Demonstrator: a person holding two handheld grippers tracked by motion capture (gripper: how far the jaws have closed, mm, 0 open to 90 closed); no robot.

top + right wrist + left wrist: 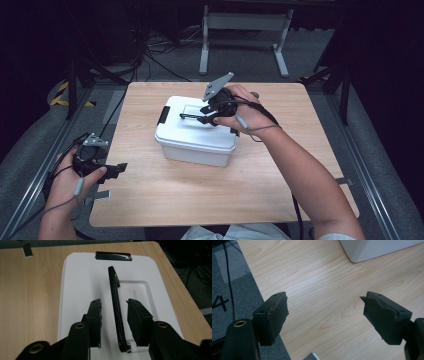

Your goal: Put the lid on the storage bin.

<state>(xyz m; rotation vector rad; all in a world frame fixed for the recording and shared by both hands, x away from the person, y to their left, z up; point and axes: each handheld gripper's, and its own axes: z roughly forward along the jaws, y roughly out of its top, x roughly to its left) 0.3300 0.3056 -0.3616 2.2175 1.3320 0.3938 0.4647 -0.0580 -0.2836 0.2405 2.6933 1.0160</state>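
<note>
The white box [195,135] sits mid-bench, and what matters on it is the black carry handle [116,307], raised on edge from the lid.

Left first: my left gripper [114,170] hangs at the near left edge of the bench [210,195], well apart from the box, which lies ahead of it and off to its right. Its jaws stand wide apart with nothing between them, just bare wood beneath; that hand is low, palm curled round the body.

Right: my right gripper [113,315] is over the lid, and the handle runs straight away from it, long axis in line with the jaws. One jaw stands either side of the bar, partly open, with a gap showing on both sides, so I judge it not yet gripped. My right forearm reaches diagonally across the bench, wrist bent inward over the box. This hand is plainly the nearer; closing squarely on the bar looks like the next move.
</note>
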